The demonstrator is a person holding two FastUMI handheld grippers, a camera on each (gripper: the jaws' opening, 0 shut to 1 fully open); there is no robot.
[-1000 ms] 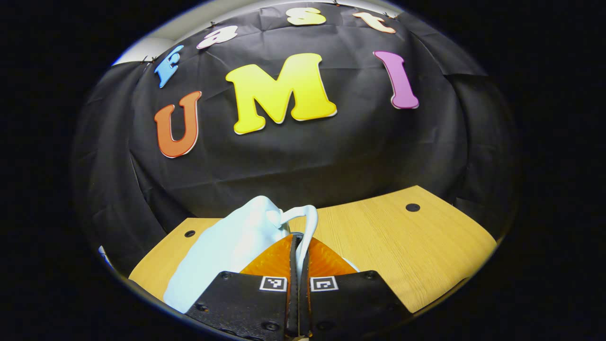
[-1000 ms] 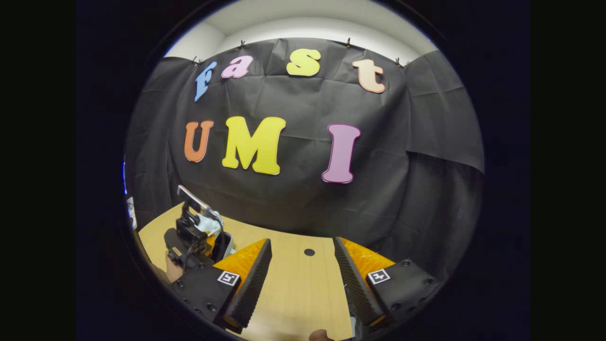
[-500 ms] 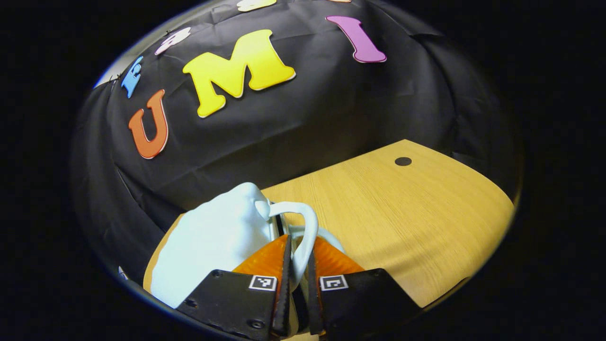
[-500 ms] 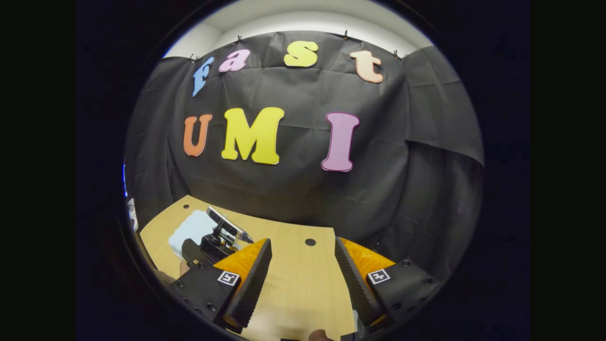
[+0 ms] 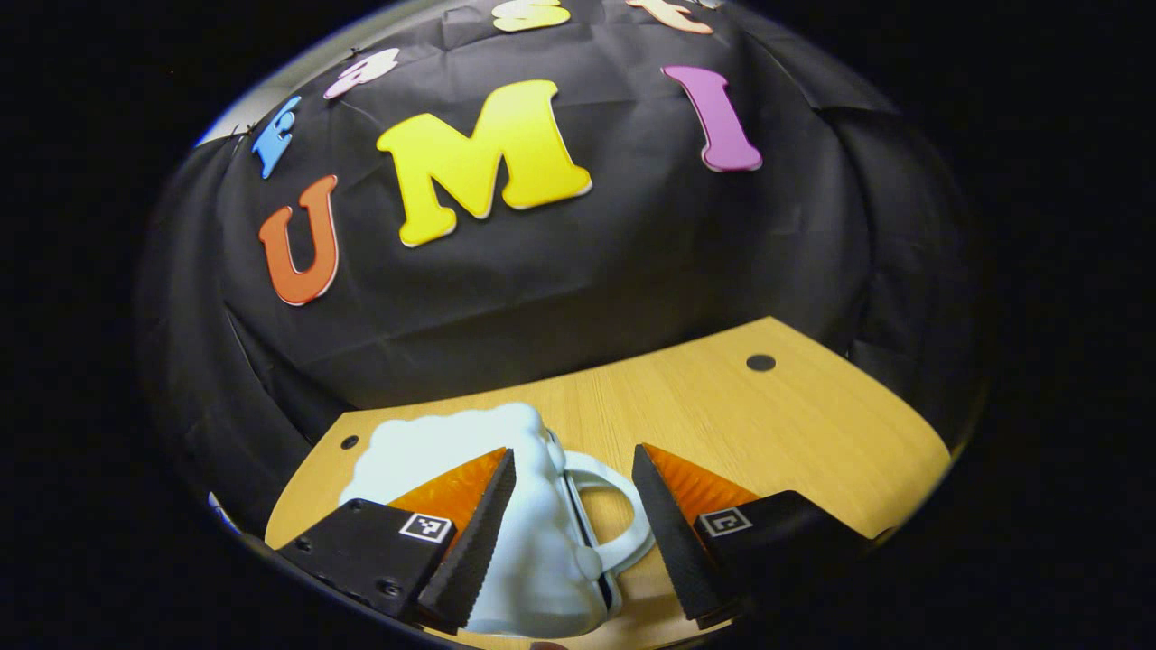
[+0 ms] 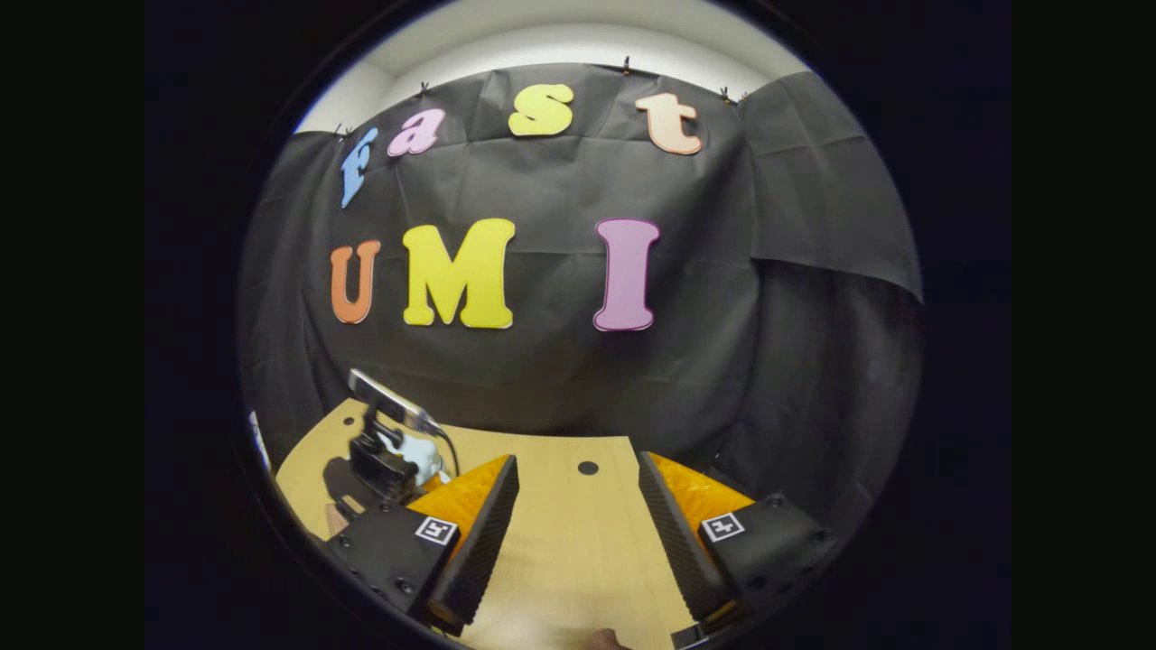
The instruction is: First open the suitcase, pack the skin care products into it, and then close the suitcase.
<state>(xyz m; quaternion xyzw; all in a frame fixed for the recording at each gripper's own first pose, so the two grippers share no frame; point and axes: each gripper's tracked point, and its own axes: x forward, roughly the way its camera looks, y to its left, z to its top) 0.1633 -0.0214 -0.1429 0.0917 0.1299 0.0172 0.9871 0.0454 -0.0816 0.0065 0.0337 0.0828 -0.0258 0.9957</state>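
In the left gripper view the left gripper [image 5: 569, 528] hangs low over a wooden table [image 5: 777, 424] with its fingers spread wide apart and nothing clamped between them. A small pale-blue suitcase [image 5: 533, 551] lies flat on the table under and between those fingers, its scalloped edge toward the black cloth wall [image 5: 578, 271] and its looped handle [image 5: 623, 533] lying in the open gap, just beside the right-hand finger; whether either finger touches the case cannot be told. The case looks closed, with a dark seam running along its side near the handle. Part of the case is hidden behind the left-hand finger [image 5: 470, 542]. A dark round hole [image 5: 760, 363] sits in the tabletop well off to the right, and a smaller one [image 5: 349, 442] lies near the table's left corner just beyond the case. In the right gripper view the right gripper [image 6: 578, 533] is likewise wide open and holds nothing, with bare tabletop [image 6: 569, 542] between its fingers and a dark hole [image 6: 588, 468] ahead. Farther off to its left the other gripper's body [image 6: 384, 451] stands over the table, with a pale bit of the case beside it.
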